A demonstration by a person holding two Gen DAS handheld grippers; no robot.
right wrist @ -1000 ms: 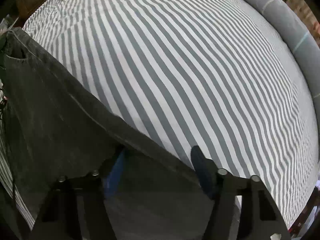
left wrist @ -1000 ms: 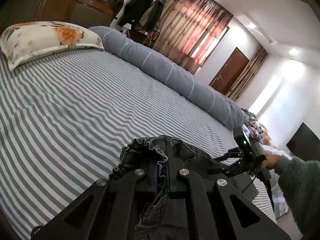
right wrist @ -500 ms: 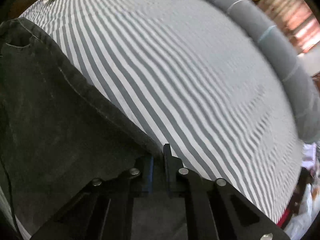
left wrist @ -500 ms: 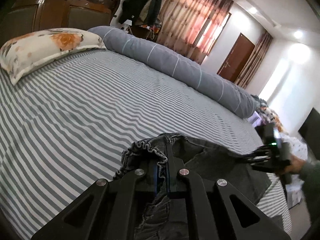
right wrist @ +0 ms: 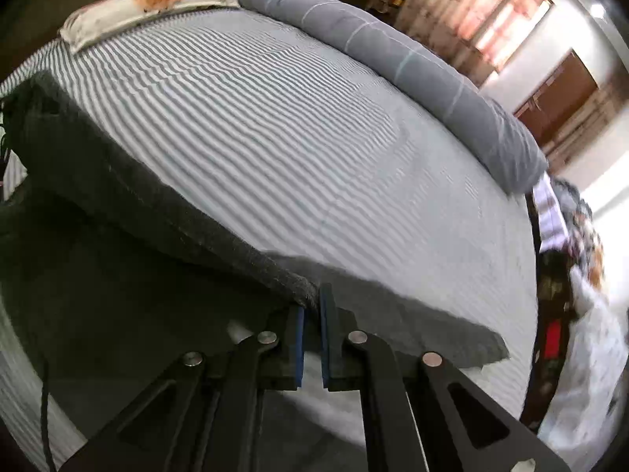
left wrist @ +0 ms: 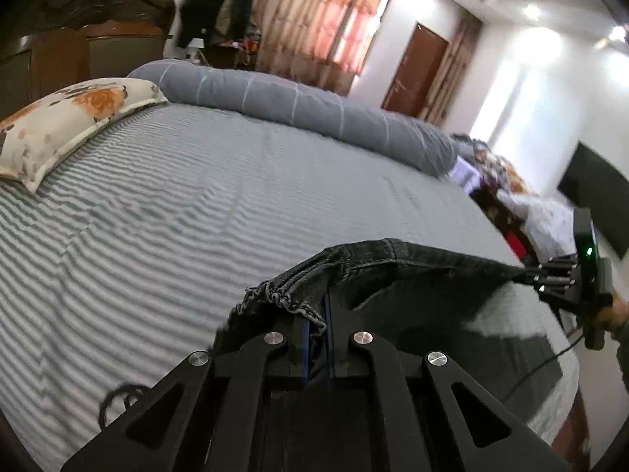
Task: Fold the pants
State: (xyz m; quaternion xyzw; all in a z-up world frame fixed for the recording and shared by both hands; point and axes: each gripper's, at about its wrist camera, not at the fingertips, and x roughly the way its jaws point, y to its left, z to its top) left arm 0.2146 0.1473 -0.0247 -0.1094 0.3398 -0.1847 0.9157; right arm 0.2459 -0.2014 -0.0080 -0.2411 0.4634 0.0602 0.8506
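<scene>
— So what's hard to see?
— Most of the pants (left wrist: 412,271); both views blur.
— The grip?
— Left gripper (left wrist: 319,314) fingers clamp the gathered waistband; right gripper (right wrist: 312,306) fingers pinch the far edge, cloth stretched above the bed (left wrist: 196,204).
— The room?
— Floral pillow (left wrist: 70,118), grey rolled duvet (left wrist: 314,114), curtains (left wrist: 314,27).

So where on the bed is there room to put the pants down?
The striped sheet is bare between the flowered pillow and the rolled grey duvet. The near edge is crowded: both grippers, left and right, hold the pants stretched there.
</scene>
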